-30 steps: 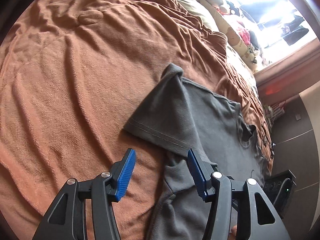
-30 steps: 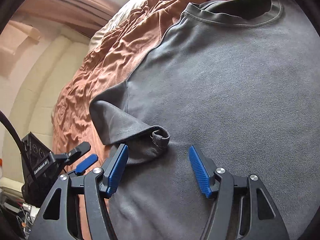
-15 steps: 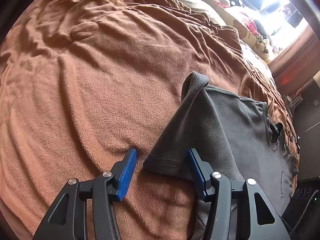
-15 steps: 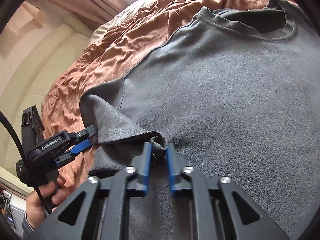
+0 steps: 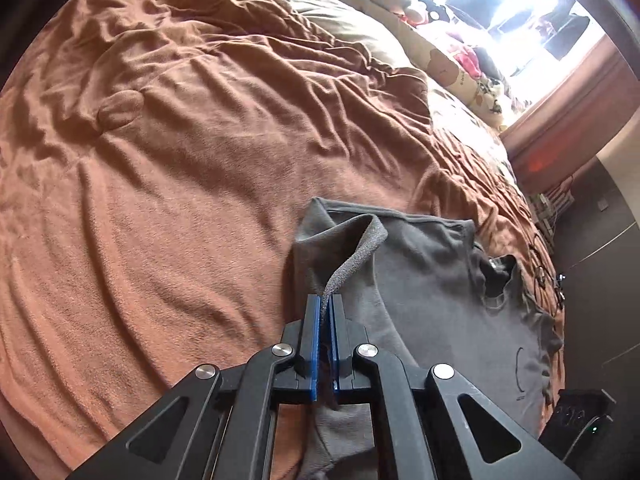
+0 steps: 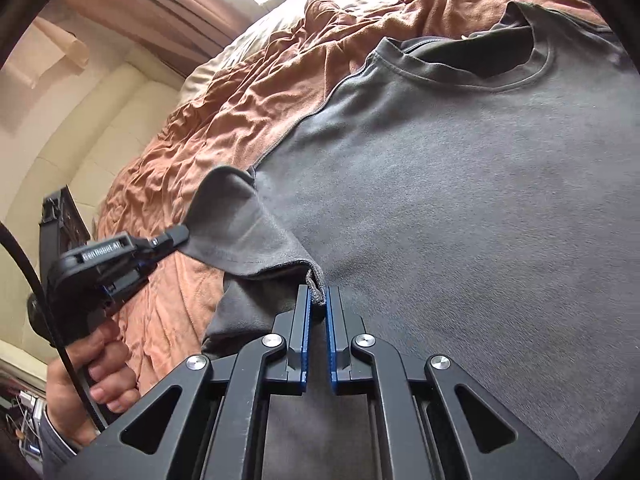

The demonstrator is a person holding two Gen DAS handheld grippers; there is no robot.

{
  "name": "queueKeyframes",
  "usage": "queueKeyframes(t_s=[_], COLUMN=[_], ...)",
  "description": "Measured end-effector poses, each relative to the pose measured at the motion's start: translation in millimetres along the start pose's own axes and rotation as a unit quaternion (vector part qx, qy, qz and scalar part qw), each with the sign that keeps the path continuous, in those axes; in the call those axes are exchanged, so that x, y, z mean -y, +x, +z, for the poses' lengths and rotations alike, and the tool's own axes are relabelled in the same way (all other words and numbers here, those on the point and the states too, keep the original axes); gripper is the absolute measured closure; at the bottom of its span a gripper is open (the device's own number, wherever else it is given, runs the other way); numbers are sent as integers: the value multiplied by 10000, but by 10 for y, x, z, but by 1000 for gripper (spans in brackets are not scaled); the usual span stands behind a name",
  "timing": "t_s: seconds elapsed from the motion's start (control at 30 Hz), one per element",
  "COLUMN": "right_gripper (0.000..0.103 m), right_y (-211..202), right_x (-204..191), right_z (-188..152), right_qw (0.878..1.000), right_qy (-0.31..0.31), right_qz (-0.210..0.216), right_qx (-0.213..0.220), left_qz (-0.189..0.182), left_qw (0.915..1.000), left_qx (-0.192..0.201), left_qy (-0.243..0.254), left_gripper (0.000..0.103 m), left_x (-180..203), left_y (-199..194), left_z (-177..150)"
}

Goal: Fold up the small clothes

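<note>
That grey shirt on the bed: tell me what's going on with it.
A person is folding a grey T-shirt spread on a bed's brown blanket, using a handheld gripper in each hand. Both grippers are clamped on the same sleeve: the left gripper pinches its outer hem, the right gripper its hem nearer the body. The sleeve is raised off the blanket. The fold itself is not yet made.

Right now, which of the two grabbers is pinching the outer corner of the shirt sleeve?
The left gripper: it clamps the sleeve at its outer corner, over the brown blanket. The right gripper pinches the hem near the shirt's body.
</note>
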State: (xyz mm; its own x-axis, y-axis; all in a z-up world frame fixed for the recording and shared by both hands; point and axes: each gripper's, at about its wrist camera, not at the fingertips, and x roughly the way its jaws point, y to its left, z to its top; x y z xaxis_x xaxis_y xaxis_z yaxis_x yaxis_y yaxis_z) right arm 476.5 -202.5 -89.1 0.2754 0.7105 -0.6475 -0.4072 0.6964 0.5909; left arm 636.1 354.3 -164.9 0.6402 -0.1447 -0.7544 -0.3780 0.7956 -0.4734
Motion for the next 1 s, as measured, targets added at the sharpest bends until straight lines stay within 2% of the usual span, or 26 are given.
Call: queueKeyframes(t_s=[0.2,0.4,0.53,0.63,0.7,0.8,0.93,1.0], right_gripper=[100,99,97,88,70,57,54,54], right_y=[-150,-127,-117,-175,-242,-329,-402,-418], right_x=[160,305,389,463,534,583,674,711], right_z=[-80,-157,-146,-108,-83,-82,-81,-128], right_qw=[9996,9967,9949,9944,9938,9927,9910,9904], right_qy=[285,706,825,932,1044,1152,1290,1323], right_qz=[8,198,247,224,175,279,343,407], right_qx=[-79,-360,-529,-438,-340,-208,-53,-26], left_qz=[-250,-560,-643,-666,-659,-699,-809,-704], left_qw=[9994,9969,9952,9942,9939,9934,9911,9909], left_qx=[-77,-206,-330,-383,-409,-447,-416,-381], left_qy=[215,519,662,757,788,799,968,1084], left_gripper=[99,99,99,99,99,99,99,94], left_x=[414,783,966,1079,1133,1210,1341,1381], left_y=[18,122,228,313,369,439,484,476], left_z=[29,21,-8,-12,-7,-1,14,20])
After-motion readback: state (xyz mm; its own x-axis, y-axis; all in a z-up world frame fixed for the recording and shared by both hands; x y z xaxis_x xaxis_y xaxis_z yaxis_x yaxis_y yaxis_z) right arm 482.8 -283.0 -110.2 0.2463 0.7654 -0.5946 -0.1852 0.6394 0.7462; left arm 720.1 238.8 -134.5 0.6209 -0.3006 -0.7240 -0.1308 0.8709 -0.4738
